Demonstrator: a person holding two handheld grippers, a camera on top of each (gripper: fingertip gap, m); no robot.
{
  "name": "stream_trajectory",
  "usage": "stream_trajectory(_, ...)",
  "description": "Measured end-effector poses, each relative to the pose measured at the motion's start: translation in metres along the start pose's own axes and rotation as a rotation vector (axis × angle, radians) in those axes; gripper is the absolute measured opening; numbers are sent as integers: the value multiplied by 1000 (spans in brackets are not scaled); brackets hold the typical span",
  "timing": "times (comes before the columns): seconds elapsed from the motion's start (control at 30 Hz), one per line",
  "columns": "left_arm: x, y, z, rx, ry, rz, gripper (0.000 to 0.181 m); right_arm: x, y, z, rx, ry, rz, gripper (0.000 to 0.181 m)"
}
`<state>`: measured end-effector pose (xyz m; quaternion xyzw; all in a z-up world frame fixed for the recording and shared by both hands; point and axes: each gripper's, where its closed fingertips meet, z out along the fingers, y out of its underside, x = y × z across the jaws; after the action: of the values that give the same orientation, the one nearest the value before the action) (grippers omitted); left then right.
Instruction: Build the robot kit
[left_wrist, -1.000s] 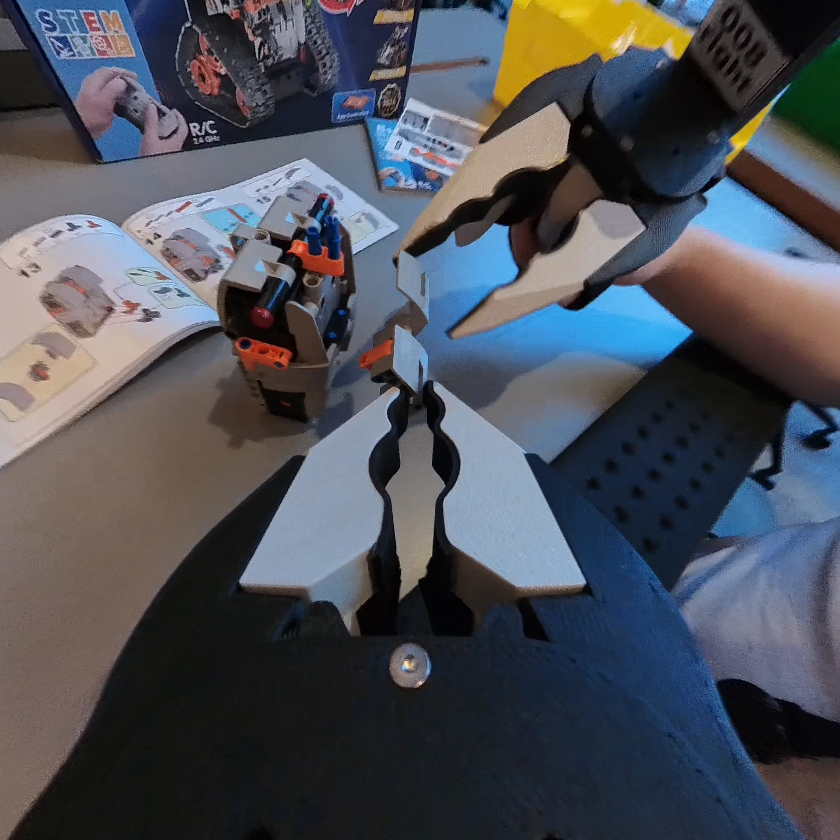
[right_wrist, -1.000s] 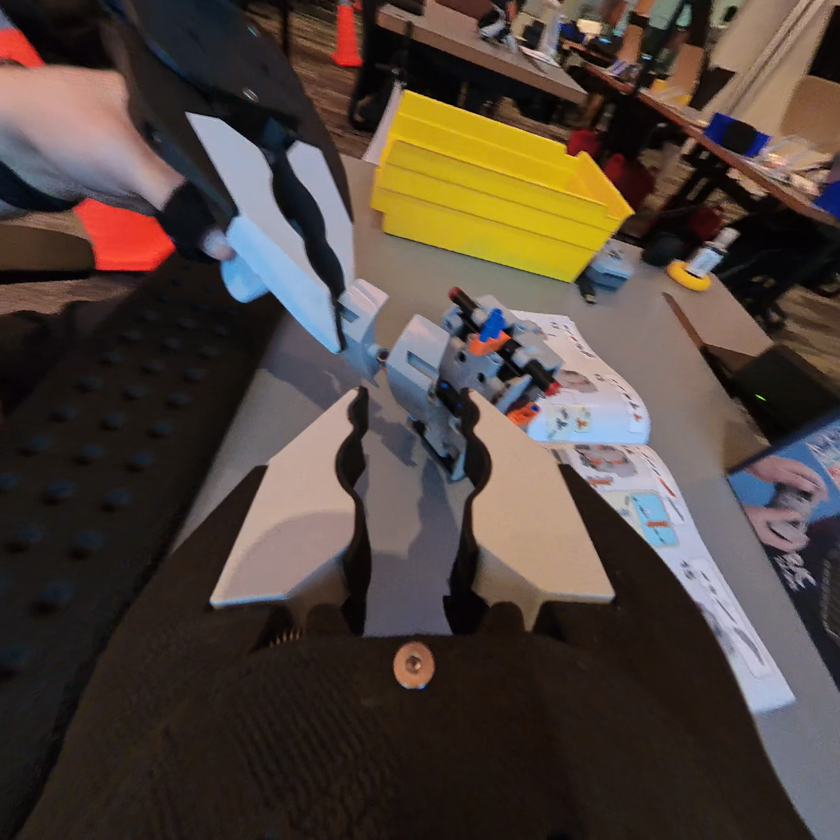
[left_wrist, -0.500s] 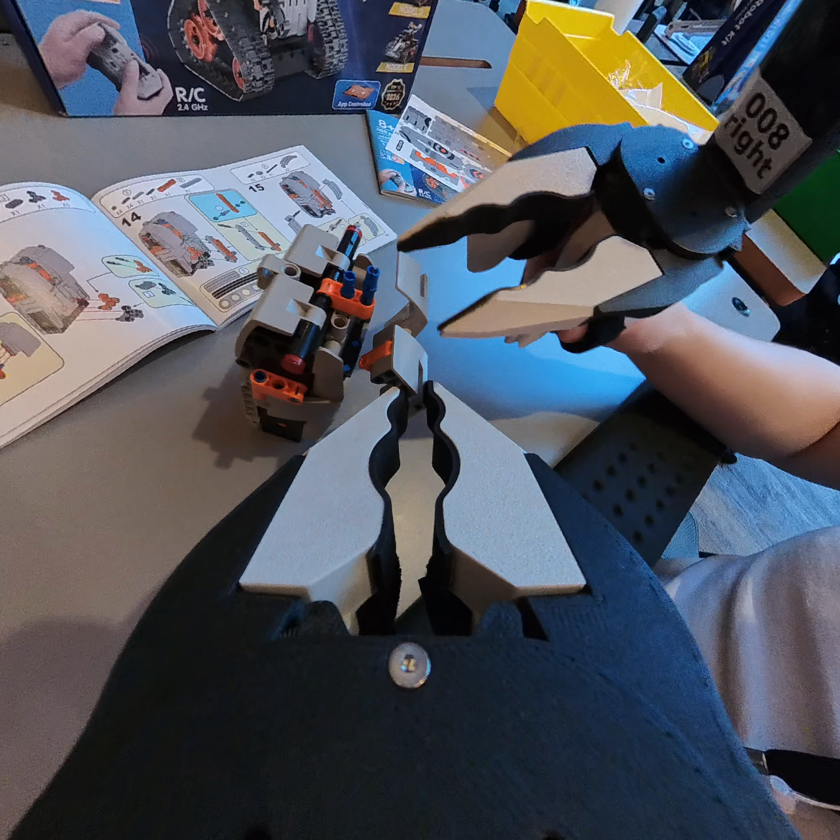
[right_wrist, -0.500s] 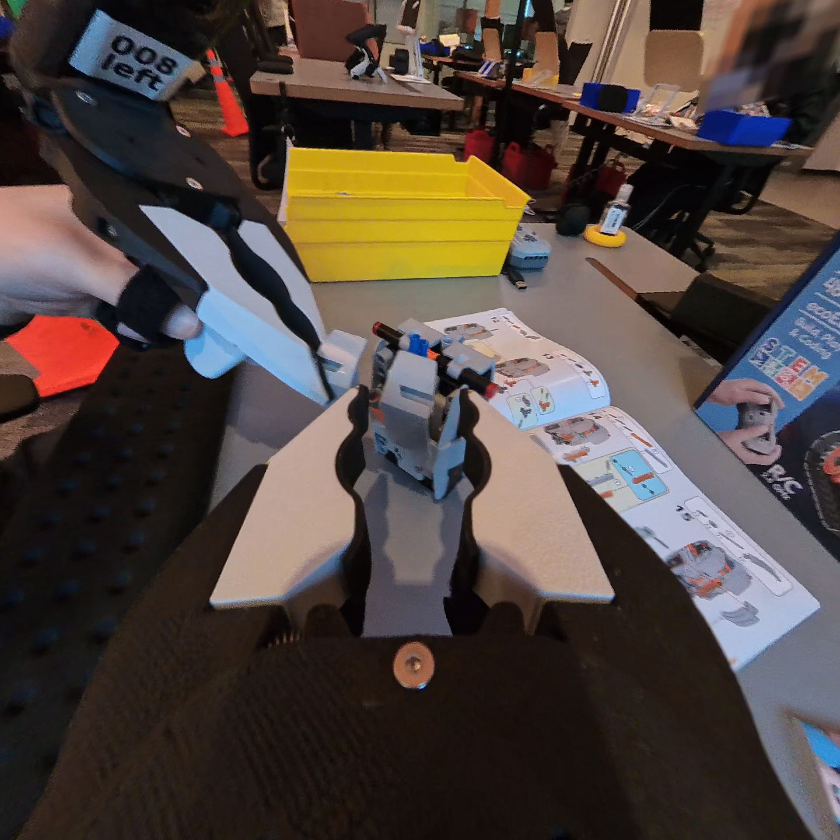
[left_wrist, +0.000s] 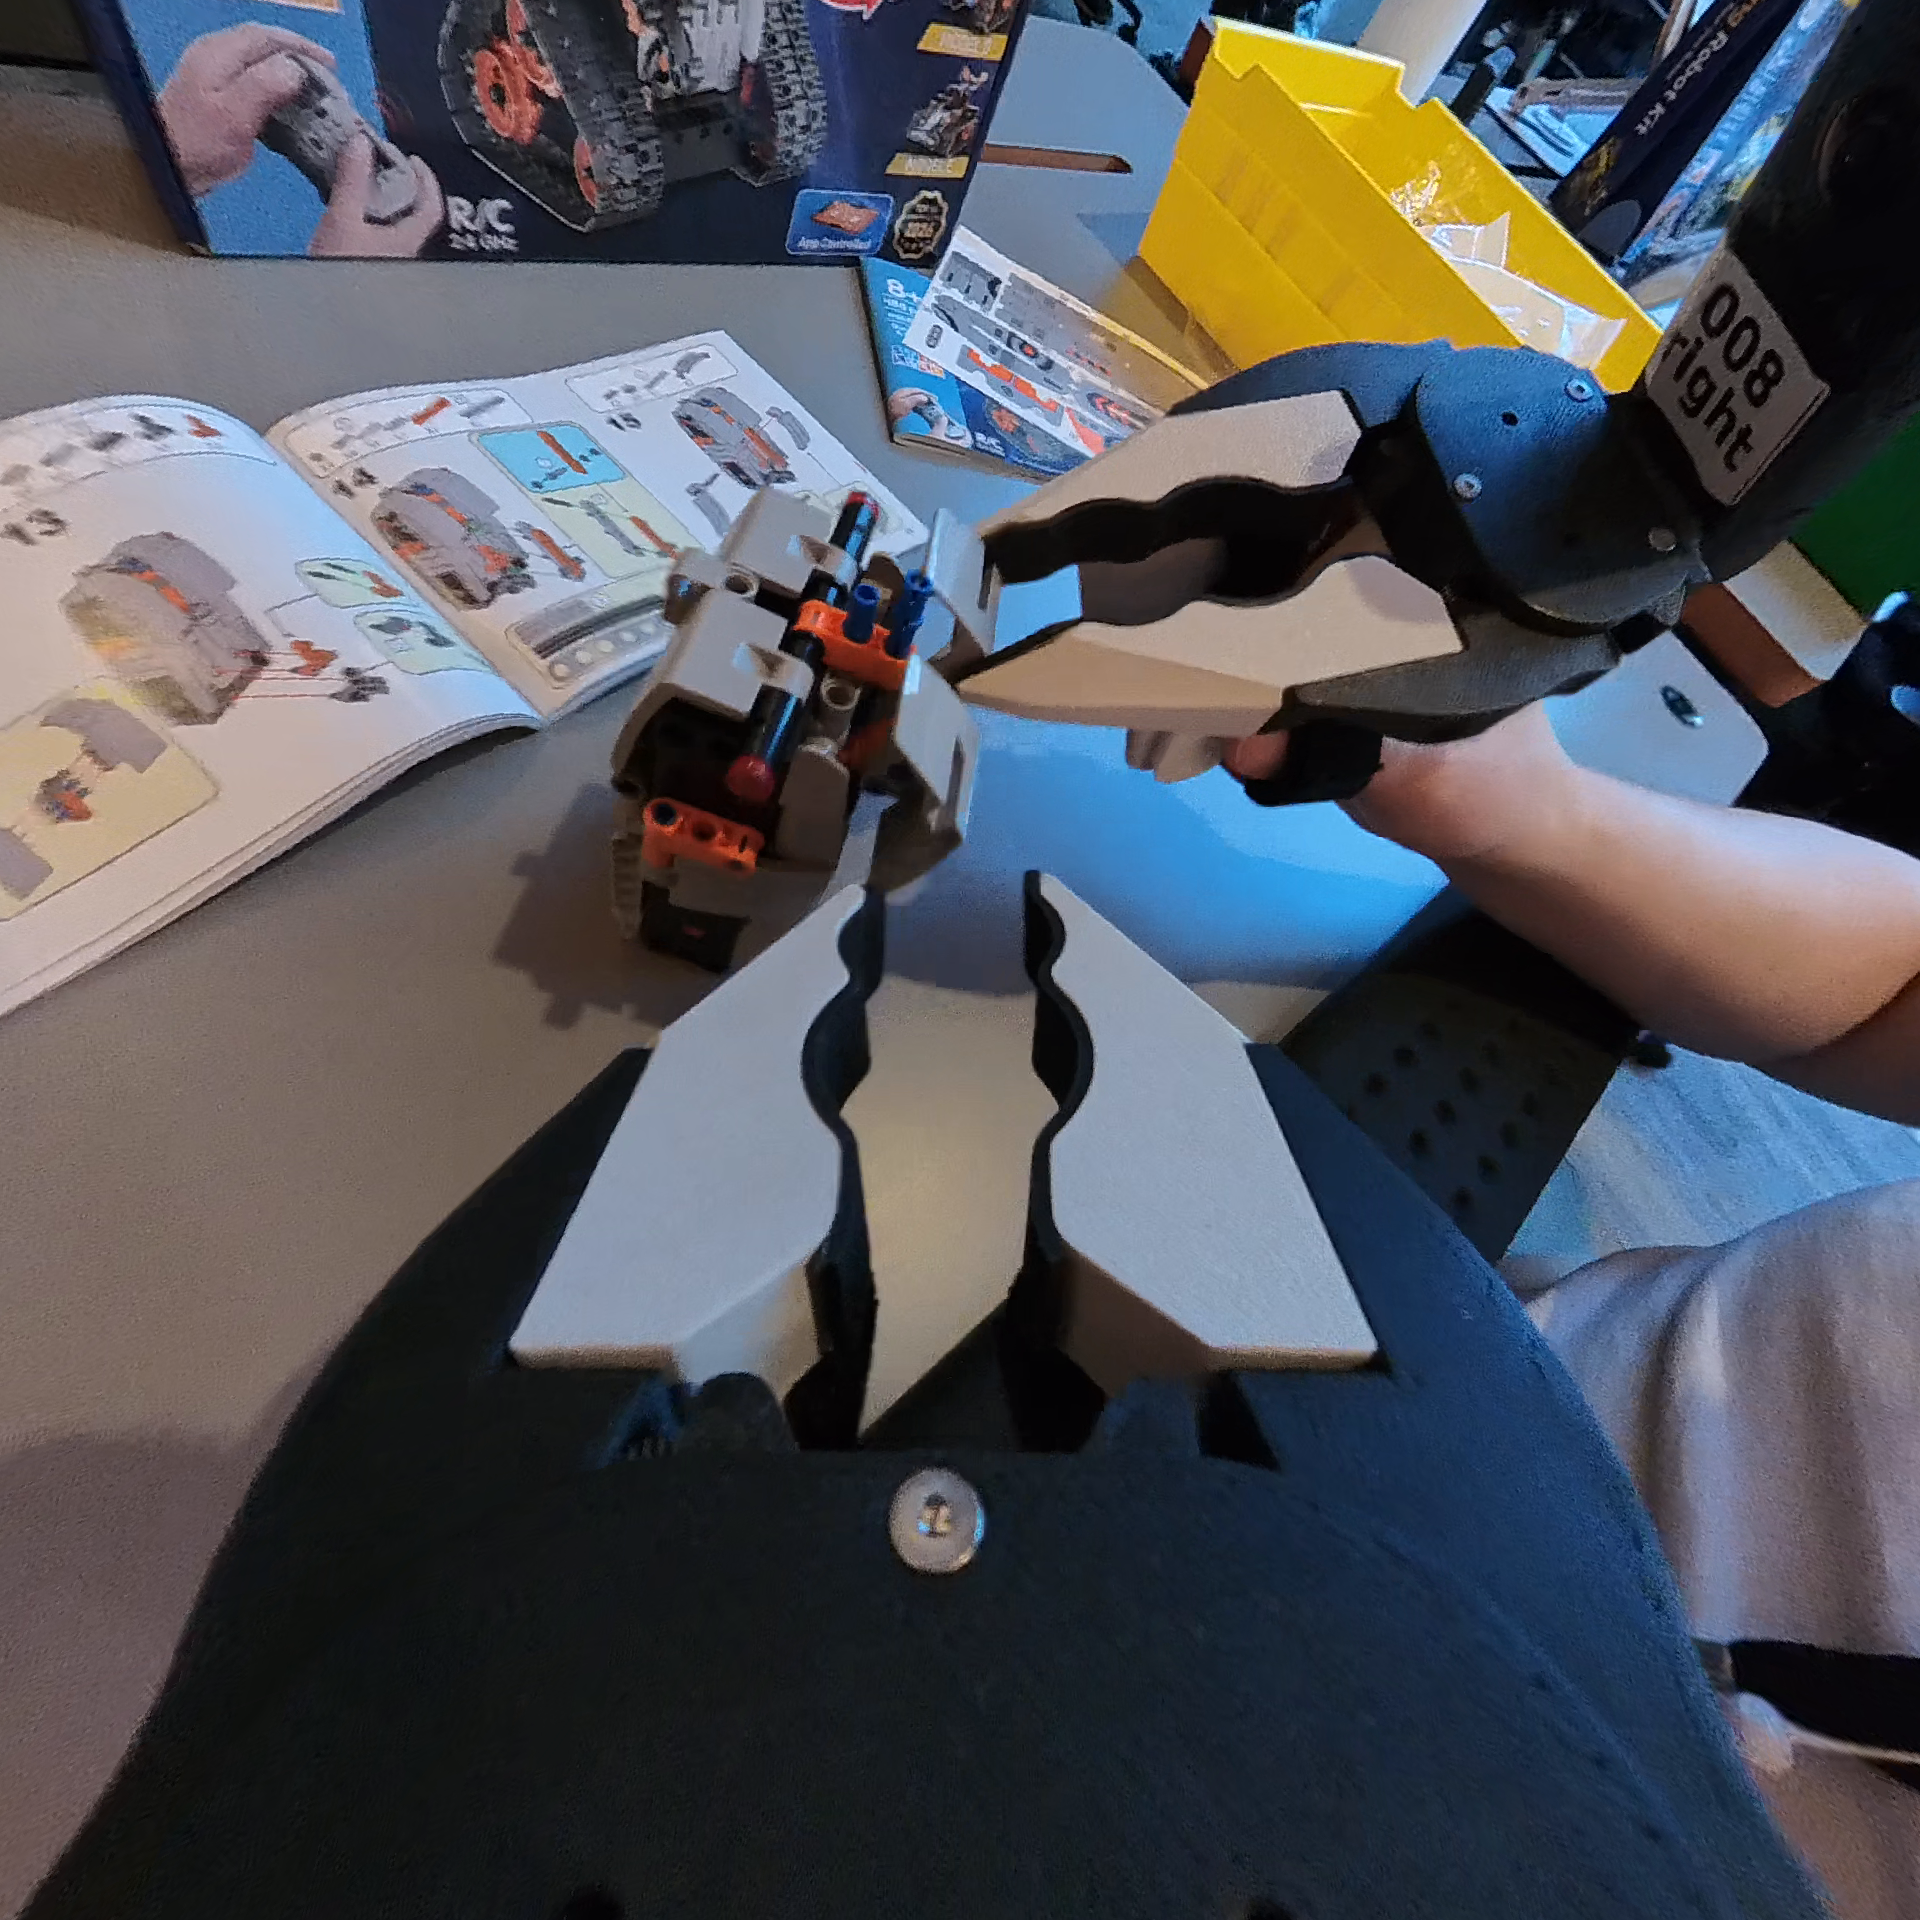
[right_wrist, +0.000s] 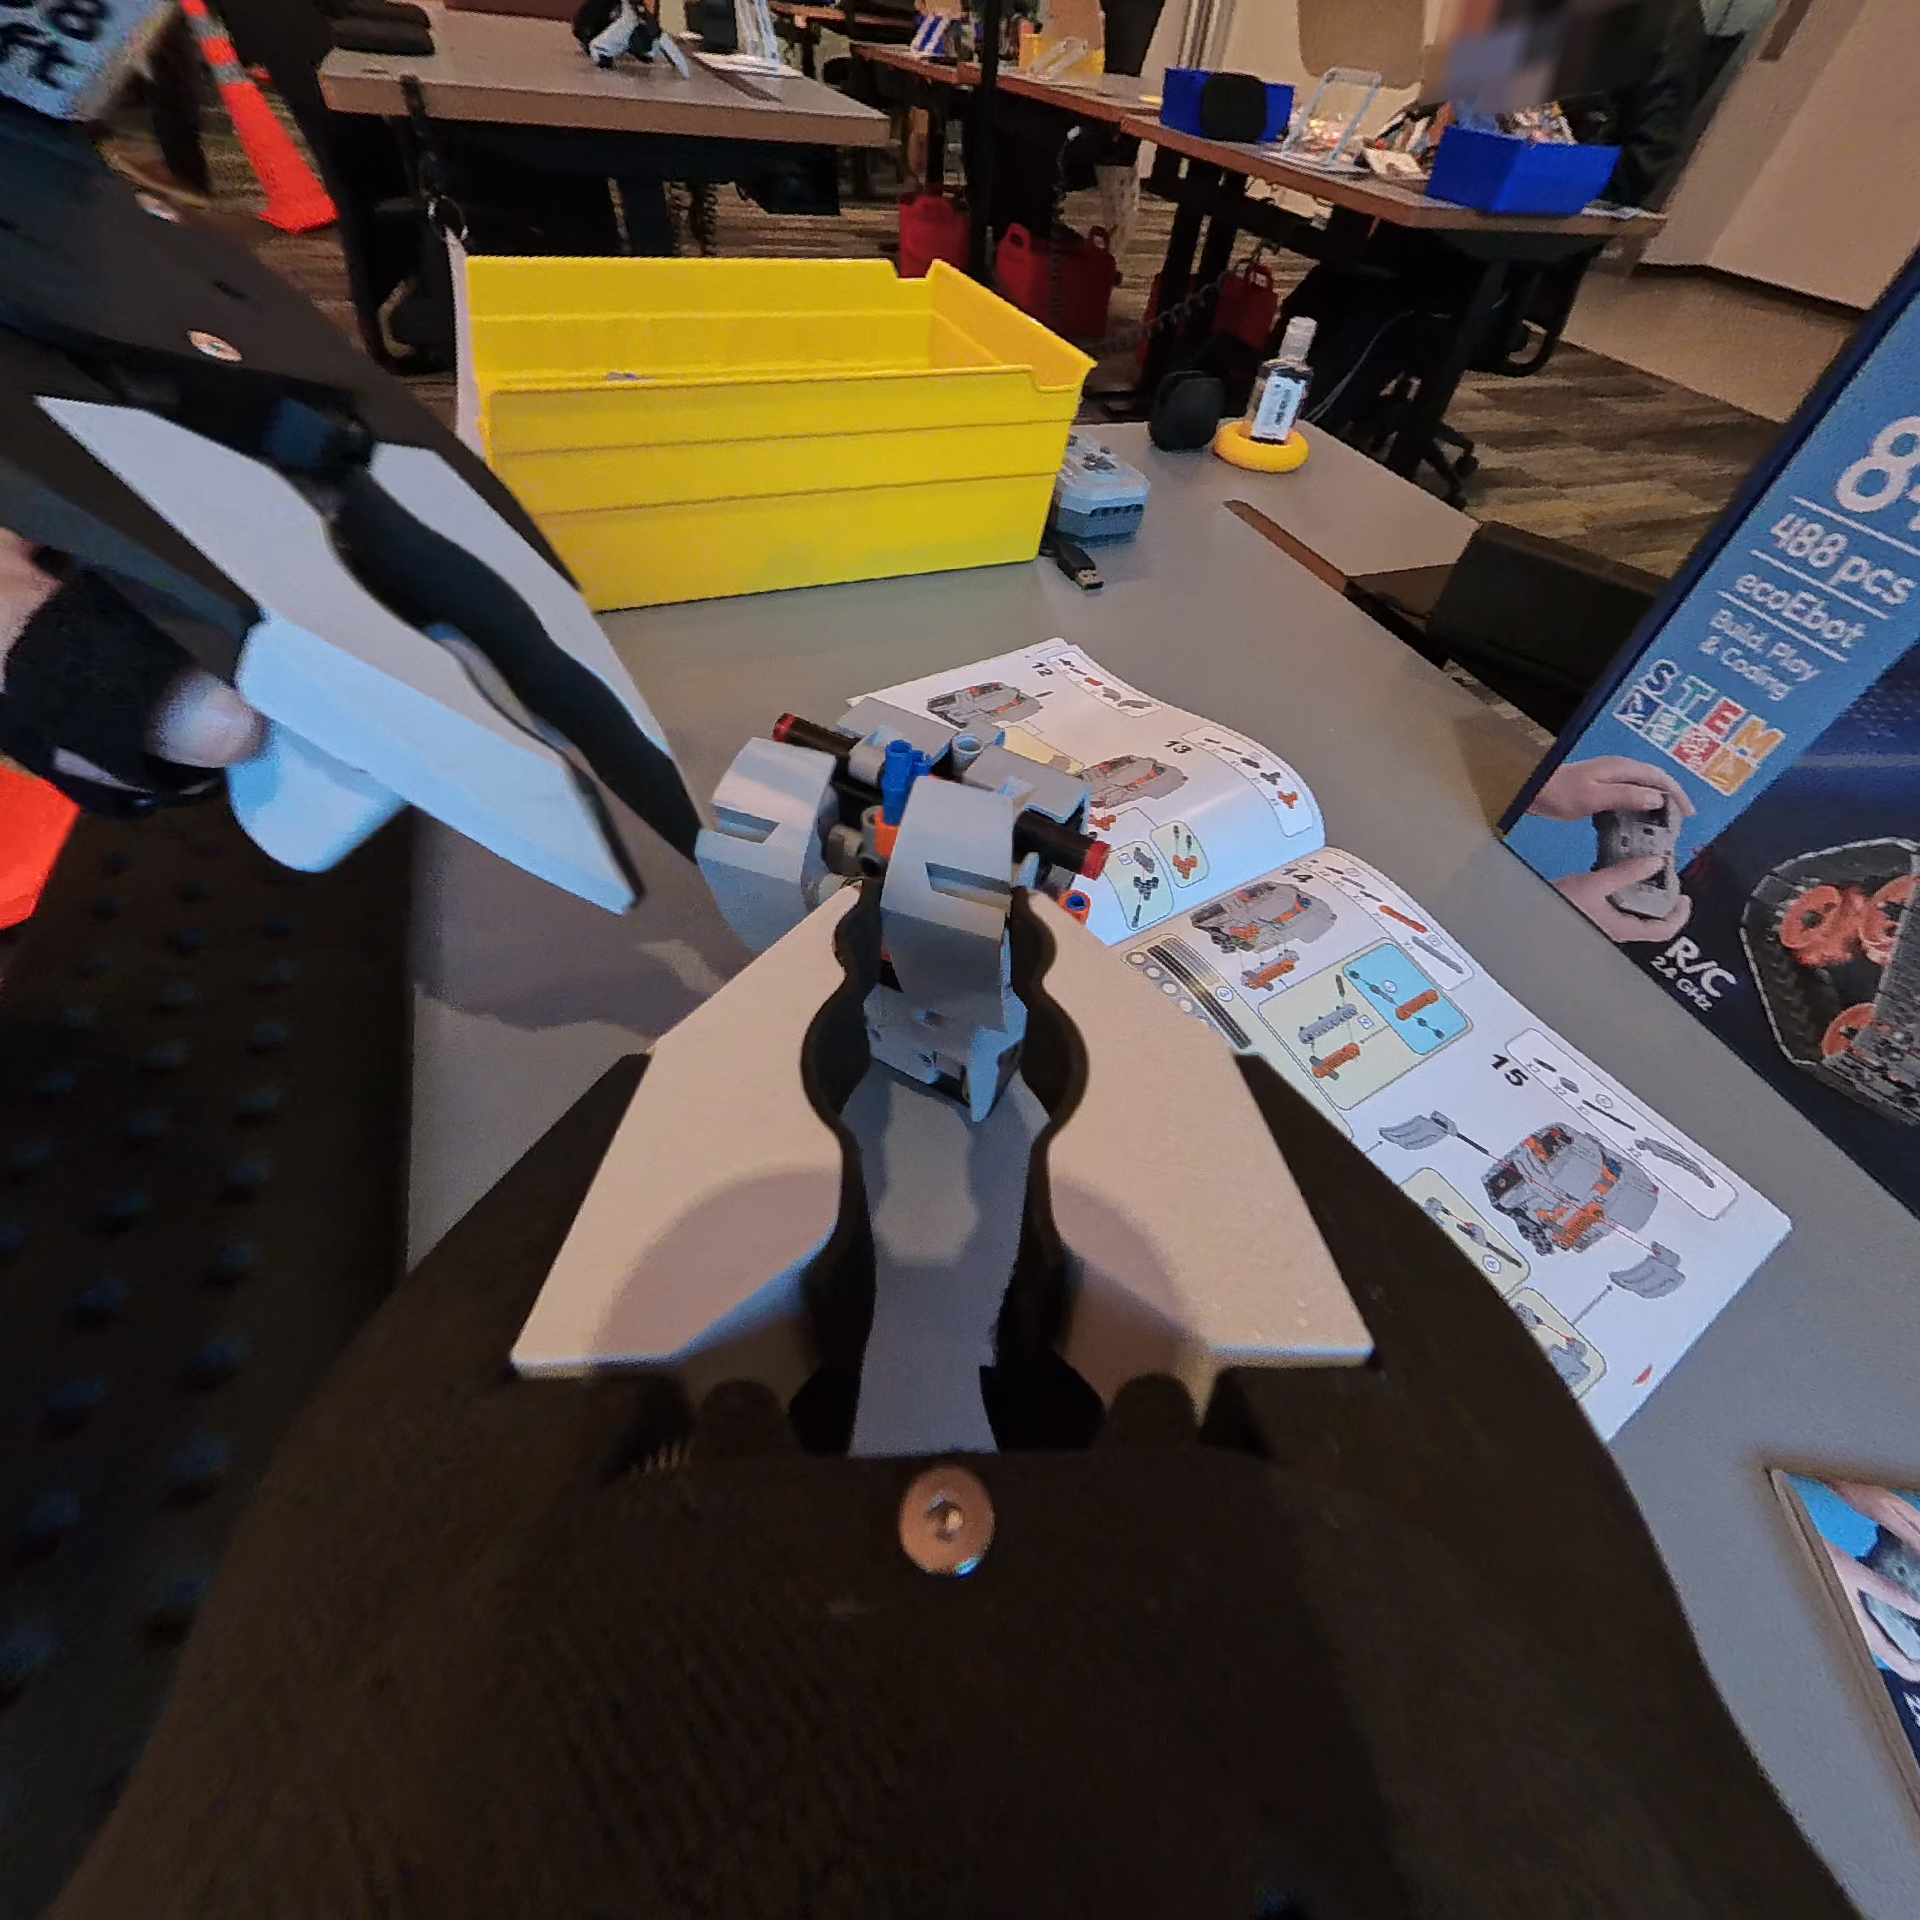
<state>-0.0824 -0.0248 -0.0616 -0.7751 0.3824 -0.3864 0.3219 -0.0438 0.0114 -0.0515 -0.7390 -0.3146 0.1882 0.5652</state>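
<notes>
A small grey, black and orange brick model (left_wrist: 769, 727) stands on the grey table (left_wrist: 260, 1143) beside an open instruction booklet (left_wrist: 312, 582). A bent grey panel (left_wrist: 935, 758) sits against the model's right side. My right gripper (left_wrist: 971, 603) comes in from the right and is shut on the panel's upper part. In the right wrist view the panel (right_wrist: 945, 894) sits between the right gripper's (right_wrist: 940, 914) fingers, in front of the model (right_wrist: 810, 821). My left gripper (left_wrist: 945, 894) is open and empty, its tips just below the panel. It also shows in the right wrist view (right_wrist: 665, 868), left of the model.
A blue product box (left_wrist: 571, 114) stands at the table's back. Stacked yellow bins (left_wrist: 1351, 239) are at the back right, with a small leaflet (left_wrist: 1018, 353) before them. A black perforated seat (left_wrist: 1455, 1091) lies beyond the table edge. A person's forearm (left_wrist: 1662, 894) reaches in from the right. Some 6 cm of space lies between my two pairs of fingers.
My left gripper has opened and let go of the grey panel. My right gripper has moved in to the model and closed on the panel, which now sits against the model.
</notes>
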Motion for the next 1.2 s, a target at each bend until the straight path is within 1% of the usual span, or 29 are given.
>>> stream_trajectory(0.07, -8, -3, -13, 40, -49, 48, 32, 1, -1, -1, 2, 5, 34, 23)
stream_trajectory(0.1, -16, -8, -18, 77, -95, 84, 43, 3, -1, 0, 5, 13, 52, 23)
stream_trajectory(0.17, -27, -24, -24, 186, -160, 190, 85, 2, 0, 1, 6, 10, 75, 23)
stream_trajectory(0.23, -31, -36, -21, 265, -161, 278, 106, 2, 1, 2, 7, 17, 76, 23)
stream_trajectory(0.27, -31, -38, -15, 272, -139, 302, 110, 2, 1, 2, 8, 23, 80, 23)
stream_trajectory(0.37, -31, -34, 6, 224, -81, 358, 110, 3, 0, 3, 20, 41, 85, 23)
stream_trajectory(0.43, -35, -31, 15, 199, -86, 390, 110, 5, -1, 2, 27, 69, 55, 23)
stream_trajectory(0.5, -38, -29, 22, 186, -83, 392, 107, 9, -2, 1, 33, 96, 32, 23)
stream_trajectory(0.57, -37, -27, 27, 179, -62, 380, 104, 10, -2, 1, 45, 96, 50, 23)
stream_trajectory(0.63, -39, -24, 31, 165, -70, 374, 103, 11, -1, 2, 53, 84, 85, 22)
stream_trajectory(0.8, -35, -28, 38, 228, -49, 339, 87, 11, -1, 3, 79, 66, 148, 22)
stream_trajectory(0.87, -35, -31, 40, 254, -37, 317, 82, 11, -2, 3, 87, 71, 143, 22)
stream_trajectory(0.93, -34, -30, 42, 256, -19, 314, 69, 11, -3, 4, 92, 73, 137, 22)
stream_trajectory(1.03, -35, -25, 46, 240, -31, 333, 64, 8, -4, 5, 105, 63, 130, 22)
stream_trajectory(1.2, -36, -24, 46, 242, -54, 344, 62, 6, -5, 6, 116, 55, 116, 22)
